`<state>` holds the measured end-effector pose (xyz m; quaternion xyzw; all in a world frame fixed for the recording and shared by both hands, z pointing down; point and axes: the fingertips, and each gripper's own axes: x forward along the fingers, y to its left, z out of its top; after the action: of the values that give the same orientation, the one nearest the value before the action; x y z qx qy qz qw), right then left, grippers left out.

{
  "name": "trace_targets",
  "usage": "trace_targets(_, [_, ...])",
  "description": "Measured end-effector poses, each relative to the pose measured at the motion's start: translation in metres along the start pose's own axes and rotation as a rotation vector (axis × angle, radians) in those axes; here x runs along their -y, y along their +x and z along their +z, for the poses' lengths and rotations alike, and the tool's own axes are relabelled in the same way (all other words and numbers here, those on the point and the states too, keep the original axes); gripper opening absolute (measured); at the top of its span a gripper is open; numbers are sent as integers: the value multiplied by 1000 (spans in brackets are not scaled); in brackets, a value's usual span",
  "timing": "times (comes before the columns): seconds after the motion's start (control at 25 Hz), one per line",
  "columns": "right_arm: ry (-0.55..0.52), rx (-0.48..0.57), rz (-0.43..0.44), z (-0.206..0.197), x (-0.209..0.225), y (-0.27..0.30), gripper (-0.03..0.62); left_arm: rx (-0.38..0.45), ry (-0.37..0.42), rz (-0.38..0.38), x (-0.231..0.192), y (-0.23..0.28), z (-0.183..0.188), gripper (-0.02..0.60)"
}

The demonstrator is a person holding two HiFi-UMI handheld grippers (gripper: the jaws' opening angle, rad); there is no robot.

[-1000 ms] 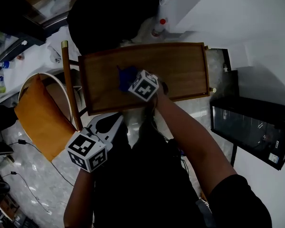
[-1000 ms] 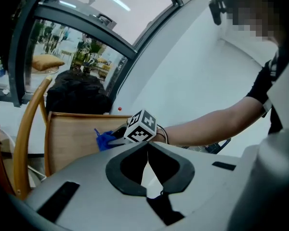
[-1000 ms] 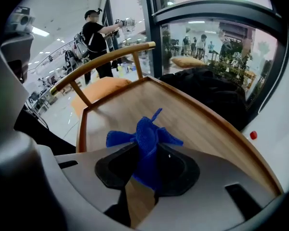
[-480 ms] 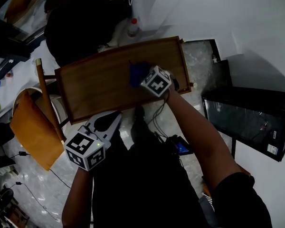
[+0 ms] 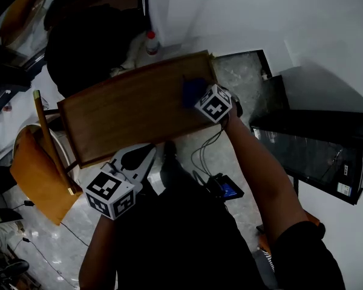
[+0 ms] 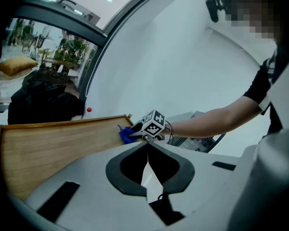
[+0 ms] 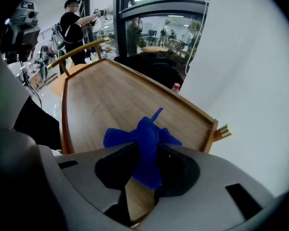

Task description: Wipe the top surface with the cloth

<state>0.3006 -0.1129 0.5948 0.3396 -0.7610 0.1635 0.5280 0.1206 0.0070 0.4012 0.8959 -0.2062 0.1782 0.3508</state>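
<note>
Head view: right gripper (image 5: 198, 96) fingers clamp cloth (image 5: 192, 90), slid rightward; left gripper (image 5: 150, 152) fingers together

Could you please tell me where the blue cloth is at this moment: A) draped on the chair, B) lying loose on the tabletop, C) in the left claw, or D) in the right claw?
D: the right claw is clamped on the blue cloth over the wooden tabletop.
</note>
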Motion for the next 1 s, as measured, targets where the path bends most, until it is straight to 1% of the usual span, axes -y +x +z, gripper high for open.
trace_targets(0.08, [-19, -22, -25, -8, 11, -4, 115, 14, 3, -5, 3, 3, 4, 12])
trace_targets(0.16, [-10, -40, -47, -15, 22, -8, 115, 24, -1, -8, 5, 3, 6, 12])
trace_targets(0.32, [75, -43, -61, -29, 30, -12, 115, 30, 0, 4, 7, -6, 0, 12])
trace_targets(0.4, [117, -35, -64, -29, 30, -13, 115, 34, -3, 11, 5, -13, -3, 12])
trace_targets(0.48, [155, 17, -51, -17, 26, -15, 110, 39, -11, 21, 0, -23, -6, 12])
trace_targets(0.56, [157, 106, -39, 7, 14, -21, 106, 54, -24, 30, -6, -35, -7, 12])
trace_targets(0.68, [122, 242, -9, 62, -21, -35, 104, 77, -41, 39, -16, -53, -9, 12])
trace_targets(0.76, [84, 314, 44, 105, -57, -42, 104, 85, -40, 43, -21, -66, -12, 12])
trace_targets(0.84, [18, 373, 101, 150, -98, -48, 103, 97, -31, 41, -24, -81, -12, 12])
trace_targets(1.0, [-110, 519, 226, 243, -186, -66, 103, 163, -14, -1, -26, -120, -5, 12])
